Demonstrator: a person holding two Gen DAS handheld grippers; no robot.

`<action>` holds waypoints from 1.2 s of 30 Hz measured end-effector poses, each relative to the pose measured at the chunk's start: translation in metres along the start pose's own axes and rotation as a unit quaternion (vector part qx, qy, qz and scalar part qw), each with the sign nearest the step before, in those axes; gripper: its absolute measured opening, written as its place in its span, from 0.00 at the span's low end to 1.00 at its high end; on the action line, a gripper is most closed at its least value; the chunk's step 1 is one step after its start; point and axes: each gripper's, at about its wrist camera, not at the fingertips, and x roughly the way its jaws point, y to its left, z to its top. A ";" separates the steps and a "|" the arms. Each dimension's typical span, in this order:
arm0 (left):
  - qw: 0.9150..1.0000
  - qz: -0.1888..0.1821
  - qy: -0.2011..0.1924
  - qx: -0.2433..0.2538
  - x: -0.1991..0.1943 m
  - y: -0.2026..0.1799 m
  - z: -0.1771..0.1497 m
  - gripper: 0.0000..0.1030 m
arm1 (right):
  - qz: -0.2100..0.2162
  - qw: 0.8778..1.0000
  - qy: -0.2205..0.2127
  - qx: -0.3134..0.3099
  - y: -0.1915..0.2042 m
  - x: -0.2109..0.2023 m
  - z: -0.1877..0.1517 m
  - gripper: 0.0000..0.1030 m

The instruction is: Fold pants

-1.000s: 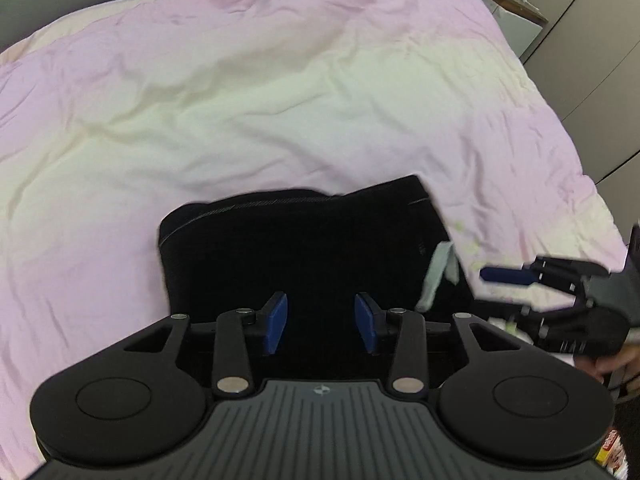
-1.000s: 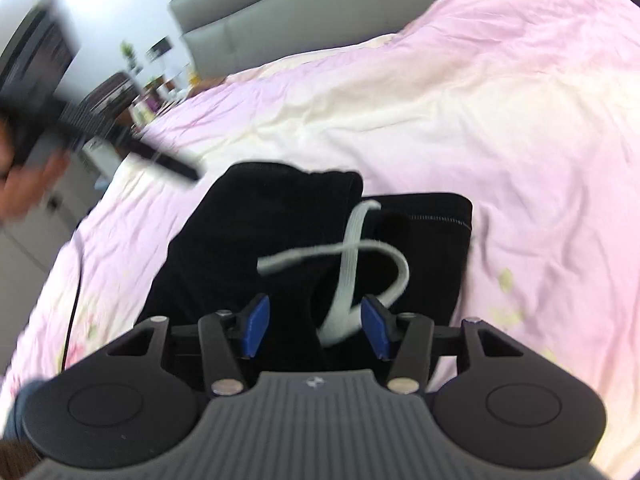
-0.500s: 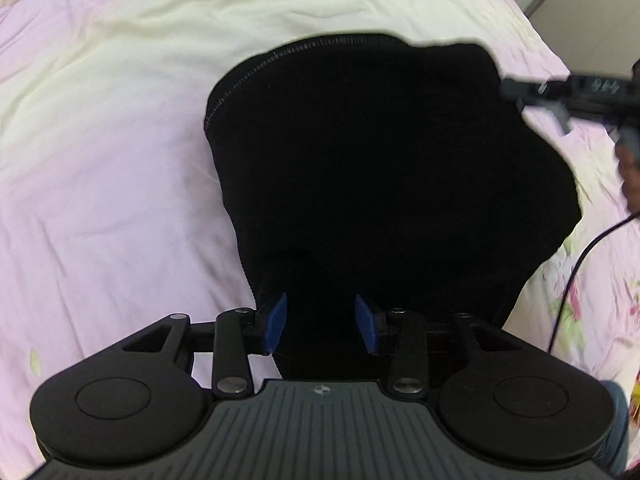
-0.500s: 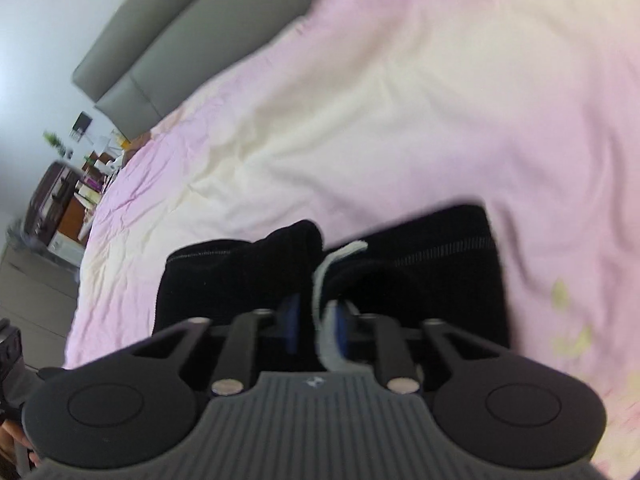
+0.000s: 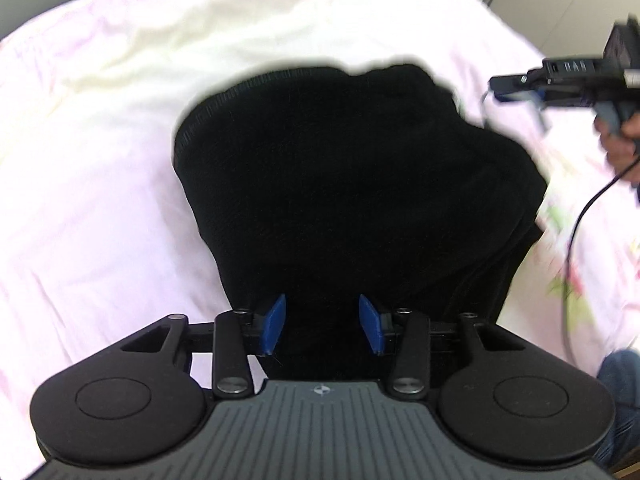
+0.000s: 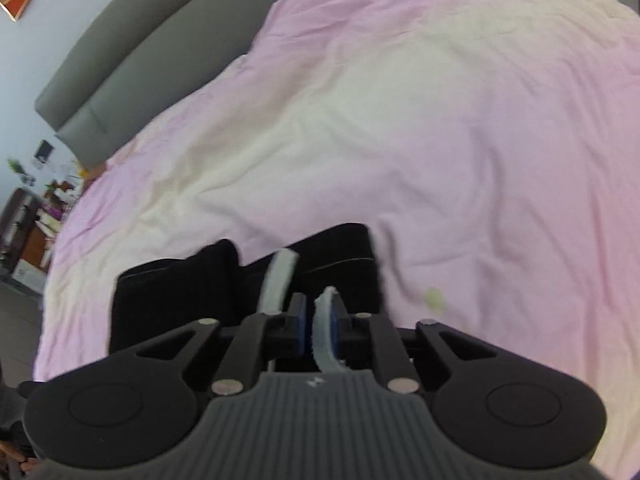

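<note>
Black left gripper (image 5: 322, 324) (ribbed grey housing), blue pads (image 5: 274, 322) — silver screws

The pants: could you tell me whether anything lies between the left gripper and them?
Nothing visible does: the open left gripper hangs directly over the black pants on the bed, its jaws empty.

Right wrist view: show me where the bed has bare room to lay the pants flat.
Bare pink bedspread runs from the black pants up to the grey headboard, and right of the pants too. It is crowded near the camera: the right claw is shut on the white drawstring, and the open left claw hangs over the pants.
</note>
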 end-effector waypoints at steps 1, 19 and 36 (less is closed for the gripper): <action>1.000 0.002 -0.009 -0.003 -0.007 0.002 0.003 0.50 | 0.023 1.000 -0.006 -0.007 0.009 -0.001 0.002 0.41; 0.989 0.028 -0.099 -0.105 -0.015 0.035 0.035 0.44 | 0.014 0.992 -0.042 -0.120 0.086 0.020 0.023 0.01; 0.985 0.069 -0.067 -0.144 0.042 0.028 0.076 0.31 | -0.128 0.981 0.007 -0.143 0.050 0.081 0.020 0.16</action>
